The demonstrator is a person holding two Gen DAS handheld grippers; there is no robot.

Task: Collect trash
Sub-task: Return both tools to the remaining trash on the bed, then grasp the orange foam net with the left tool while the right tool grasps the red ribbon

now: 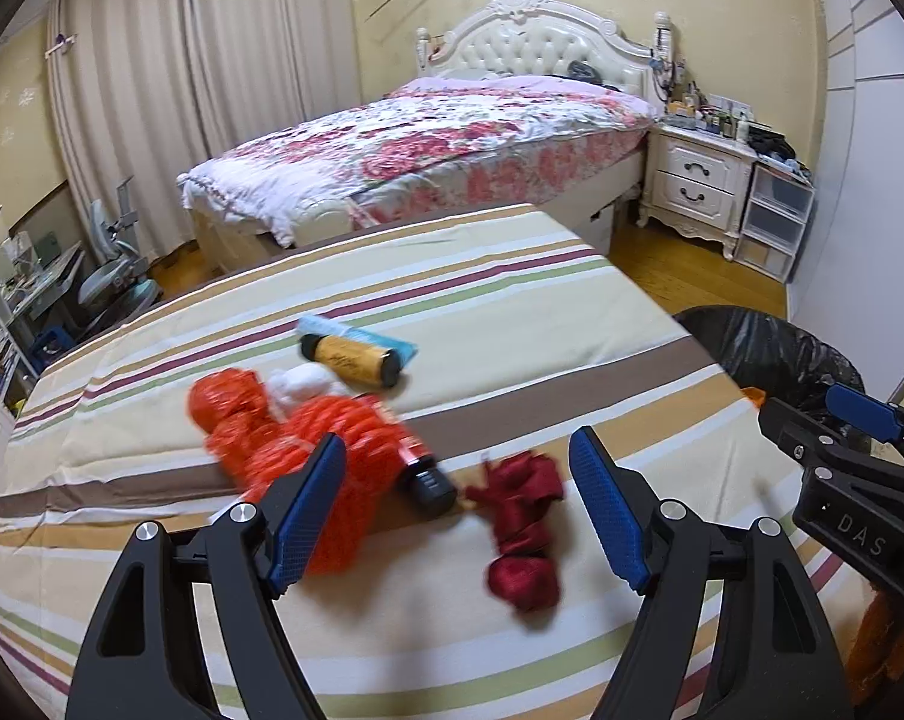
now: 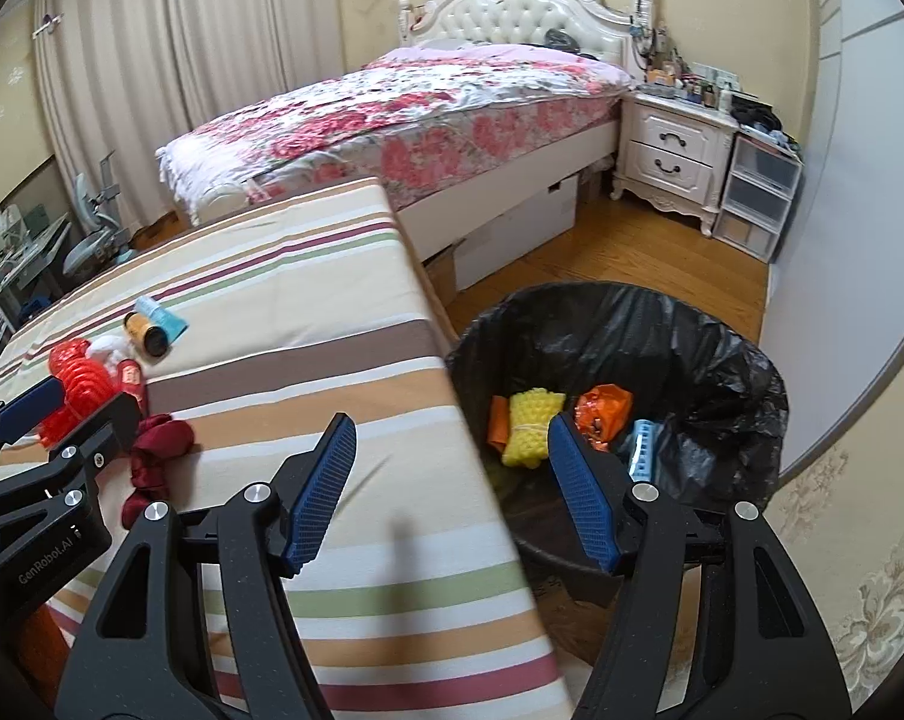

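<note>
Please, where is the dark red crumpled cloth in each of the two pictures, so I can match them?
Left wrist view: the dark red cloth lies low in the centre, on the striped cover, between the open left tongs.
Right wrist view: it sits at the lower left, beside the left tongs.
Shared landmark: the yellow bottle with a black cap, farther back on the cover.

Floral bed (image 1: 428, 144), white nightstand (image 1: 694, 180), curtains (image 1: 182, 90), wooden floor (image 2: 631, 252).

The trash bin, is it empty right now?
No, the trash bin already holds a yellow foam piece and an orange wrapper.
</note>
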